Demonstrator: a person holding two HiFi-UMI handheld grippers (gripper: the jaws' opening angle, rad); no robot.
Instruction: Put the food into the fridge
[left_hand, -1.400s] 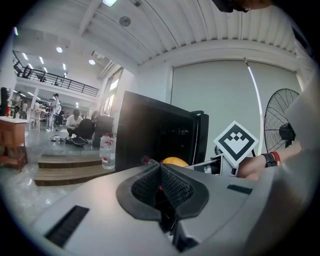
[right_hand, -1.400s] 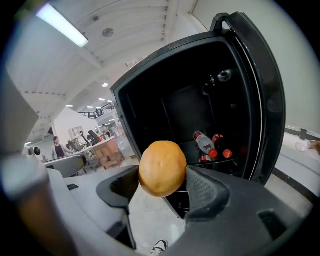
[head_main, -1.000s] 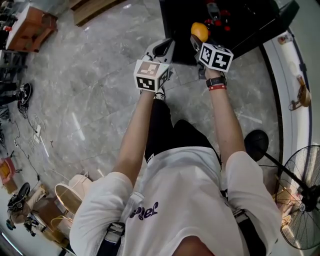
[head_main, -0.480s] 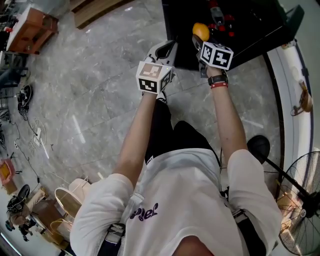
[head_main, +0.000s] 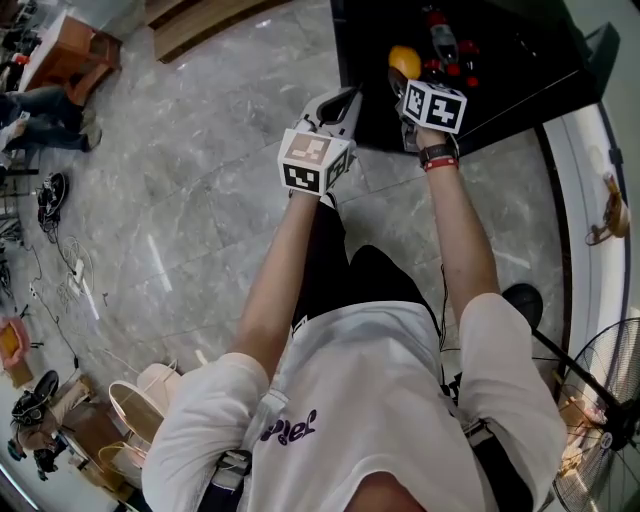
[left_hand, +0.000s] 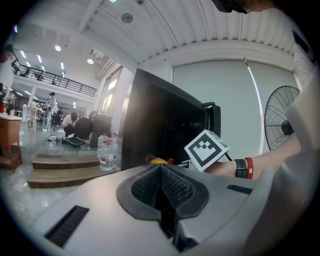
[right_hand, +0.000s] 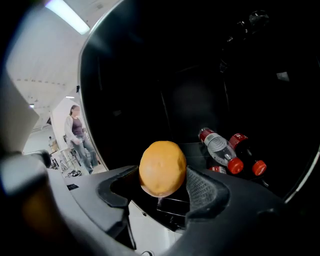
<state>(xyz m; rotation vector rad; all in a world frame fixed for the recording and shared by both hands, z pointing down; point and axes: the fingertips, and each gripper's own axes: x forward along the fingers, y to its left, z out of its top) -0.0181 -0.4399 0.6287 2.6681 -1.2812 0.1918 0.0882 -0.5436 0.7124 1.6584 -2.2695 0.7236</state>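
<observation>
purple script on the shirt shows in the head view, upside down and not legible. the labels on the red-capped bottles are too small to read. each claw carries a cube of black-and-white square markers with no letters.

only the right gripper view looks into the dark fridge. the bottles lie there at 2 o'clock from the orange, and a person stands outside at 9 o'clock. only the left gripper view shows clear water bottles on a step at 9 o'clock, a fan at 3 o'clock, and the fridge from outside, as a black box. the head view alone shows both arms reaching over grey marble floor toward the fridge at 1 o'clock.

the right claw stands wide, clamped on the orange, which sits between its two pads at the fridge's mouth, above the shelf. in the head view the orange shows at 12 o'clock from the right claw.

the left claw is pressed together with nothing in it. it hangs at 9 o'clock from the right claw, outside the fridge.
</observation>
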